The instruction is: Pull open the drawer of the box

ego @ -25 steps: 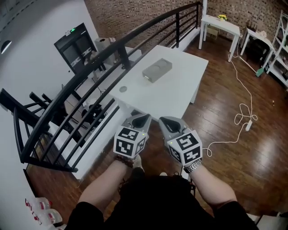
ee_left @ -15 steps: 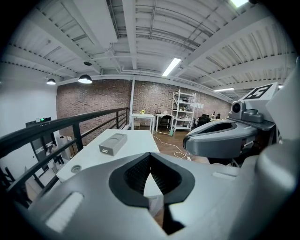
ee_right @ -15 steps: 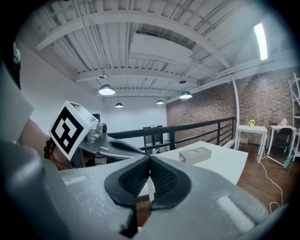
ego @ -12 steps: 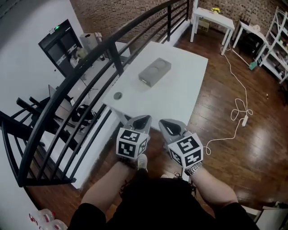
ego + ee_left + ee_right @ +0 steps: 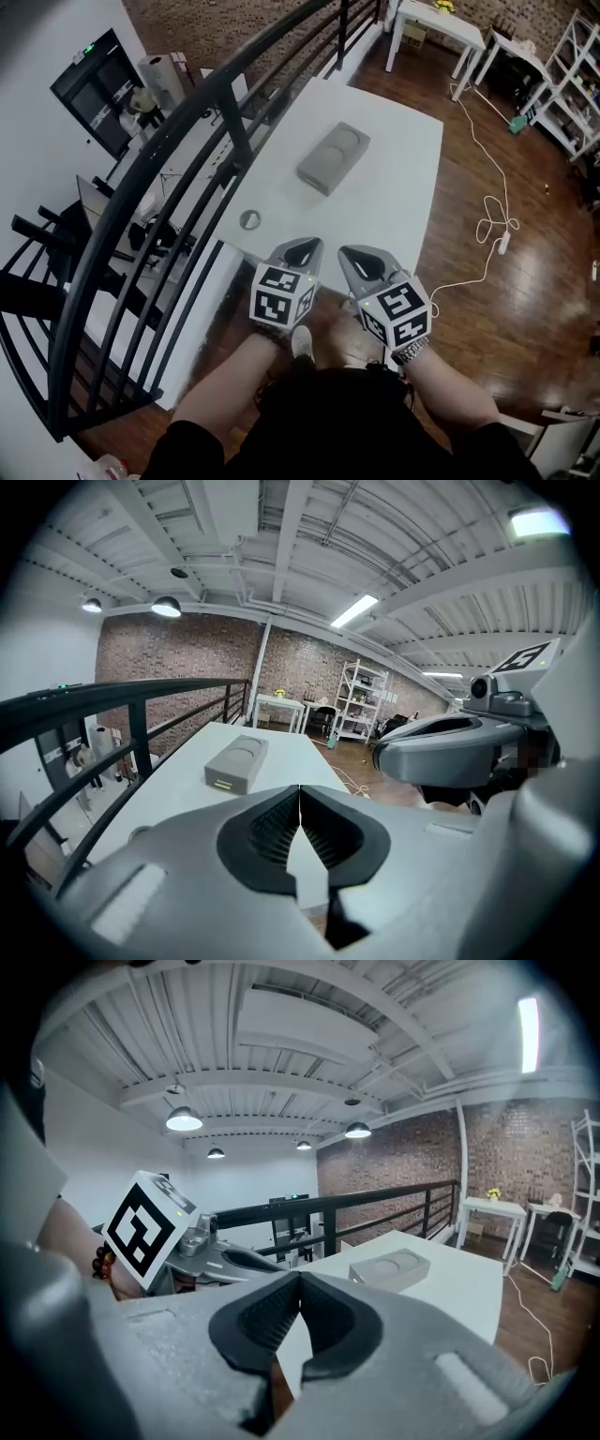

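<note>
Standing at the near end of the white table [image 5: 394, 202], the person holds both forearms out side by side. The left gripper [image 5: 304, 247] and right gripper [image 5: 359, 254] tilt slightly downward, jaws pressed together on nothing. The grey box [image 5: 333, 157] lies well ahead of both, untouched.

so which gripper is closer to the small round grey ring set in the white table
Left. The left gripper hovers just right of the small round grey ring, at the near edge of the white table. The right gripper is further right, beyond the left one.
</note>
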Available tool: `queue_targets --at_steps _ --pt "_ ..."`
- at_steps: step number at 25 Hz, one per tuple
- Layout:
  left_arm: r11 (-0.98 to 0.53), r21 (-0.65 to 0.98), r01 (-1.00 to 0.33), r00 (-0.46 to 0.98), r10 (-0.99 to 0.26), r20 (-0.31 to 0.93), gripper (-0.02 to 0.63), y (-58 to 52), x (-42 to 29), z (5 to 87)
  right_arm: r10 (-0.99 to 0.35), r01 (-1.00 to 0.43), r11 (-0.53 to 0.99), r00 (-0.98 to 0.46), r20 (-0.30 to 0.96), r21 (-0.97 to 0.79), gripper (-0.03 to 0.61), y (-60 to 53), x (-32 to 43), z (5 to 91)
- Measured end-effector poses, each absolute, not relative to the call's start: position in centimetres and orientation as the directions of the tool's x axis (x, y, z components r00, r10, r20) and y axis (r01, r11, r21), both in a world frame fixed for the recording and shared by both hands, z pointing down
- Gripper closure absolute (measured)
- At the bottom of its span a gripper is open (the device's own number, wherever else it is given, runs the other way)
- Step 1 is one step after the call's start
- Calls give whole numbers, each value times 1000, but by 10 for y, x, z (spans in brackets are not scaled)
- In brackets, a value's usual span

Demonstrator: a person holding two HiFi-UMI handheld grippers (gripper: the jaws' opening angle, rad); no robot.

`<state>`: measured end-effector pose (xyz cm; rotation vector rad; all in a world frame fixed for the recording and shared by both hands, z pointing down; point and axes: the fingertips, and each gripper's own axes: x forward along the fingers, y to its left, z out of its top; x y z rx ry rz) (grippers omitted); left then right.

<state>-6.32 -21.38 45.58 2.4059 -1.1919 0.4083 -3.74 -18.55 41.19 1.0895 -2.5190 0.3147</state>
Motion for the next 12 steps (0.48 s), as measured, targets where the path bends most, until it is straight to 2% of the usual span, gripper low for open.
queue_targets --at_steps 12 --pt "-560 291 -776 626 -628 463 586 -276 -90 479 -681 -780 623 -575 453 -54 586 -246 -62 424"
